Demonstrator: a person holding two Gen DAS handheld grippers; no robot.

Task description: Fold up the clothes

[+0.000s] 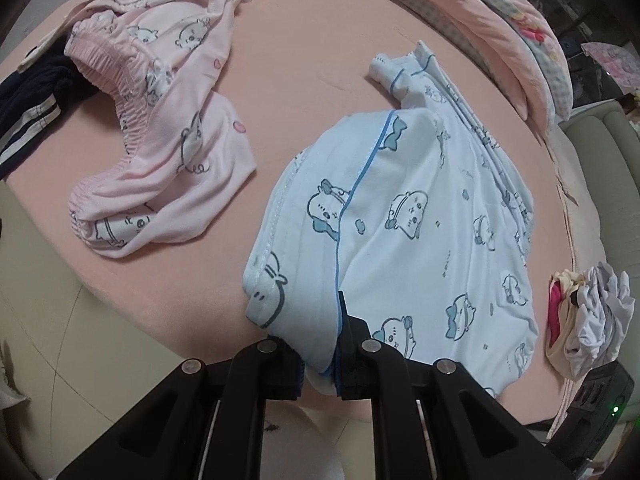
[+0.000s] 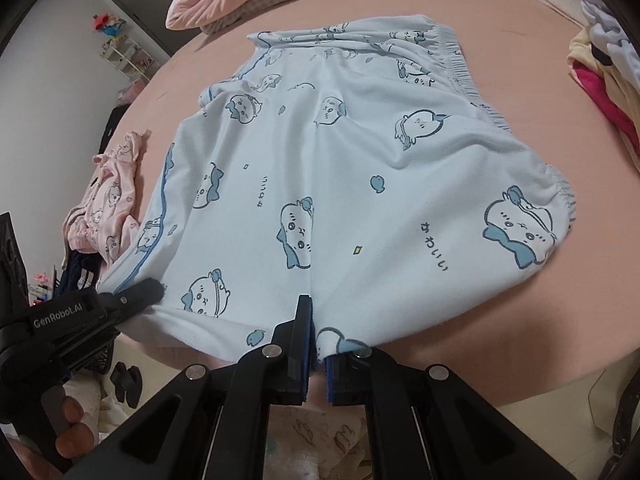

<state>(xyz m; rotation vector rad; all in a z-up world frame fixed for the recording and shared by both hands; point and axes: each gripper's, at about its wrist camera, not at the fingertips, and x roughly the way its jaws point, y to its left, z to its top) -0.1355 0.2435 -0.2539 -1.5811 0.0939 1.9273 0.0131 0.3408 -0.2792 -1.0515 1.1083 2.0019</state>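
Note:
Light blue shorts (image 1: pixel 420 220) with a cartoon print lie spread on the pink bed, elastic waistband (image 2: pixel 456 60) at the far side. My left gripper (image 1: pixel 319 364) is shut on the near hem by the blue piping. My right gripper (image 2: pixel 316 344) is shut on the near hem at the middle seam of the blue shorts (image 2: pixel 340 184). The left gripper (image 2: pixel 132 294) also shows in the right wrist view, pinching the shorts' left corner, with a hand (image 2: pixel 68 432) on its handle. A crumpled pink printed garment (image 1: pixel 160 120) lies to the left.
The pink bed sheet (image 1: pixel 288 60) ends close to the grippers. A navy striped garment (image 1: pixel 32 112) lies at far left. Pillows and a quilt (image 1: pixel 500 20) line the back. A pile of white, cream and magenta clothes (image 1: pixel 588 320) sits at right.

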